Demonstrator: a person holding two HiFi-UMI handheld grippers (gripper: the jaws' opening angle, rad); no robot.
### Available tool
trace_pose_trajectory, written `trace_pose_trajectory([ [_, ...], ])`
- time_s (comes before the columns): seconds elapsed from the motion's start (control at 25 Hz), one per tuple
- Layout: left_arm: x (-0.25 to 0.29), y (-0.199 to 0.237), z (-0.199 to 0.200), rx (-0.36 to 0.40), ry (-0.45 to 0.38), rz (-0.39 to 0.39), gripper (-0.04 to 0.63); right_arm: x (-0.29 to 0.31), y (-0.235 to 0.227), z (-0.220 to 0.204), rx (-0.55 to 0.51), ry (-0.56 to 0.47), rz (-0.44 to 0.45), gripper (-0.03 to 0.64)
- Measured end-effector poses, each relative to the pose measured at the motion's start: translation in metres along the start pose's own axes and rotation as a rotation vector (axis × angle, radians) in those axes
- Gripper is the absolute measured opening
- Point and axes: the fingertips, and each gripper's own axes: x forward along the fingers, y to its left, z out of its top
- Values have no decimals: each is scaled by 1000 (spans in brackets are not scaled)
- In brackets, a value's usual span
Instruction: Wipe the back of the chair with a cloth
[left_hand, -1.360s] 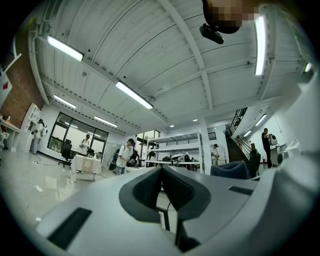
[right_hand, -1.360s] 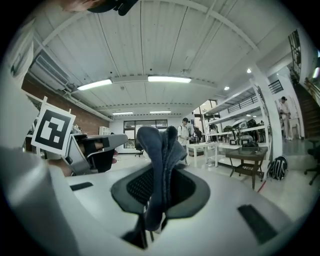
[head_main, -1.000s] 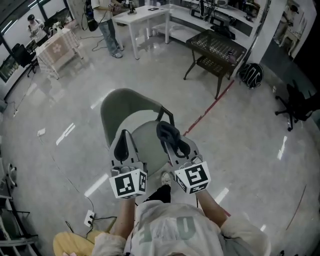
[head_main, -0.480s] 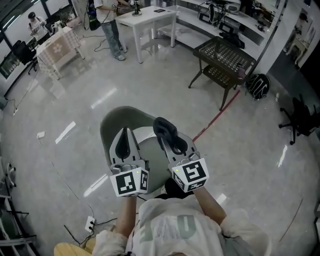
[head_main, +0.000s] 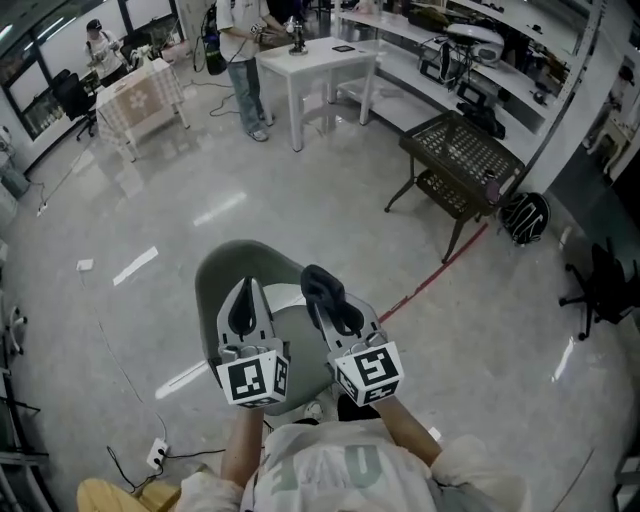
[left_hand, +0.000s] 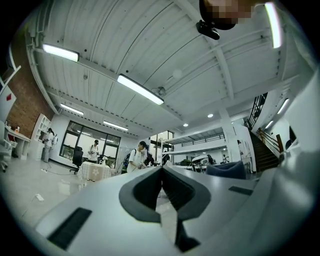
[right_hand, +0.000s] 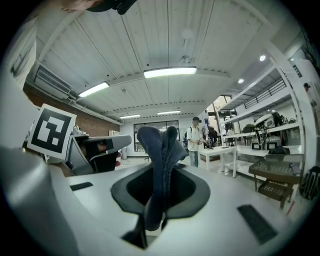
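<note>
Right now I have both grippers held out in front of me over the grey-green chair (head_main: 214, 290), which stands on the pale glossy floor (head_main: 120, 200) just below my view. Its curved back (head_main: 232, 252) is on the far side from me, and the rounded seat (head_main: 298, 335) lies under the two grippers.

My right gripper (head_main: 326, 300) has its fingers (right_hand: 197, 182) closed on the dark blue cloth (head_main: 320, 283). In the right gripper view the cloth (right_hand: 161, 147) stands up in a bunched fold between the fingers and rises past their tips. From the head view it sits over the far part of the seat, near the right end of the back. I cannot tell whether it touches the chair.

My left gripper (head_main: 245, 288) is beside it, apart from the cloth, and points toward the back. In the left gripper view its fingers (left_hand: 145, 187) meet at the tips with nothing between them, and the view beyond them shows only the room.

A red line (head_main: 432, 275) runs across the floor to the right of the chair.
</note>
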Motion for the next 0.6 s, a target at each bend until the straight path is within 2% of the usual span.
trace_pose_trajectory([
  [0.12, 8, -13, -3, -17, 9, 31, 15, -1, -17, 5, -17, 12, 19, 58],
  [0.28, 12, -31, 0, 0, -14, 33, 15, -1, -36, 8, -33, 4, 29, 58],
  [0.44, 13, -33, 3, -9, -23, 49, 17, 0, -41, 15, -35, -18, 33, 58],
  [0.6, 15, -36, 5, 13, -37, 59, 15, 3, -45, 18, -33, -26, 47, 58],
])
